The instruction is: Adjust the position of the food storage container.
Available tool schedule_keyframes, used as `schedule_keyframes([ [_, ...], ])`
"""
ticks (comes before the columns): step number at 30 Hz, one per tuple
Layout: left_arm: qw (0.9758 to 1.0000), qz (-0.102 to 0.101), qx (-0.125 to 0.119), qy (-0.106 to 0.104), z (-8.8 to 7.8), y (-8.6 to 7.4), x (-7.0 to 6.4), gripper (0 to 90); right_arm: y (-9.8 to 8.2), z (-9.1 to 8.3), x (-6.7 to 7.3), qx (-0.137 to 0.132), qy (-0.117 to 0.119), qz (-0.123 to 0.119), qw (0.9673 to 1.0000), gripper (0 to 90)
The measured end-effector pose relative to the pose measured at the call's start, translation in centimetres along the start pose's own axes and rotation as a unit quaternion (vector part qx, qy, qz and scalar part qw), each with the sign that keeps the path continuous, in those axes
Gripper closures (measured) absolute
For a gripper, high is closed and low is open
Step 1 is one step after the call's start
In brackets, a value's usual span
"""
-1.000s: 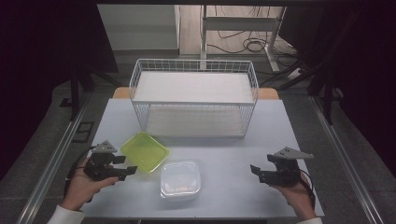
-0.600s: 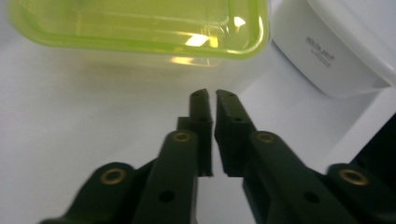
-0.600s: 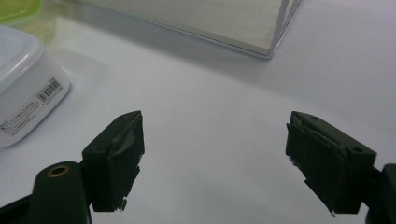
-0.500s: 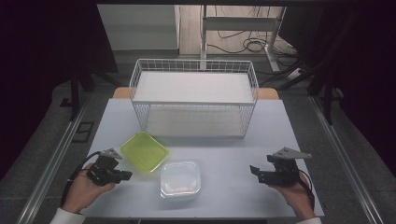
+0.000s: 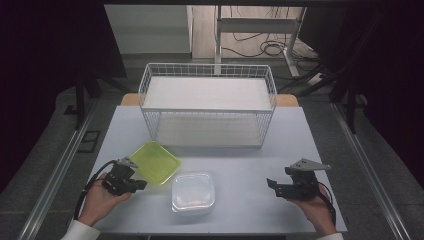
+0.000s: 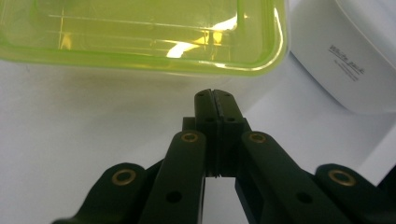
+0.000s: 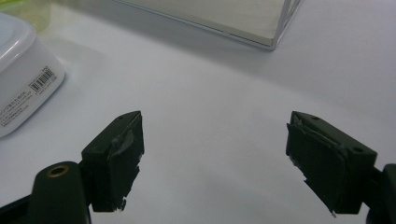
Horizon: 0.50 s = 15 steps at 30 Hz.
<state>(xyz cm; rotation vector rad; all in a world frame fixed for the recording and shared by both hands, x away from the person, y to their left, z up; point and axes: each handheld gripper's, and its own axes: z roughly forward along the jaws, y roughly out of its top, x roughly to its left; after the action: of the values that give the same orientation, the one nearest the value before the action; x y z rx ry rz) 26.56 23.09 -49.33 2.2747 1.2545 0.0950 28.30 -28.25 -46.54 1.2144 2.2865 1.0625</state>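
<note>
A lime-green shallow container (image 5: 156, 162) (image 6: 140, 37) lies on the white table (image 5: 250, 160), left of centre. Beside it, nearer the front edge, stands a clear-white lidded box (image 5: 193, 192) (image 6: 345, 60) (image 7: 18, 79). My left gripper (image 5: 141, 185) (image 6: 215, 95) rests low just in front of the green container's near rim, shut with nothing between its pads, and stays apart from the rim. My right gripper (image 5: 270, 185) (image 7: 215, 123) hovers at the table's right front, open and empty, pointing left toward the white box.
A white wire basket shelf (image 5: 207, 107) (image 7: 261, 23) with two tiers stands at the back middle of the table. Cables trail from both grippers toward the front edge. Bare table lies between the white box and my right gripper.
My left gripper has sunk toward the table and shifted slightly right, and its jaws have gone from open to shut on nothing. The right gripper and both containers have not moved.
</note>
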Motion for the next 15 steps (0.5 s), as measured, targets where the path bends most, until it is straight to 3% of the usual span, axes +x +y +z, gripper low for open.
schedule_keyframes([
  [9, 1.0000, -0.005, -0.001, -0.004, 0.9, 1.0, -0.1, 90.0, 0.0, 0.0, -0.2, 0.000, -0.002, 0.003, 1.0000, 19.2],
  [15, 0.9996, -0.025, -0.012, -0.006, 1.3, 1.9, -0.1, 90.0, 0.0, 0.1, -0.1, 0.002, -0.002, 0.003, 1.0000, 19.1],
])
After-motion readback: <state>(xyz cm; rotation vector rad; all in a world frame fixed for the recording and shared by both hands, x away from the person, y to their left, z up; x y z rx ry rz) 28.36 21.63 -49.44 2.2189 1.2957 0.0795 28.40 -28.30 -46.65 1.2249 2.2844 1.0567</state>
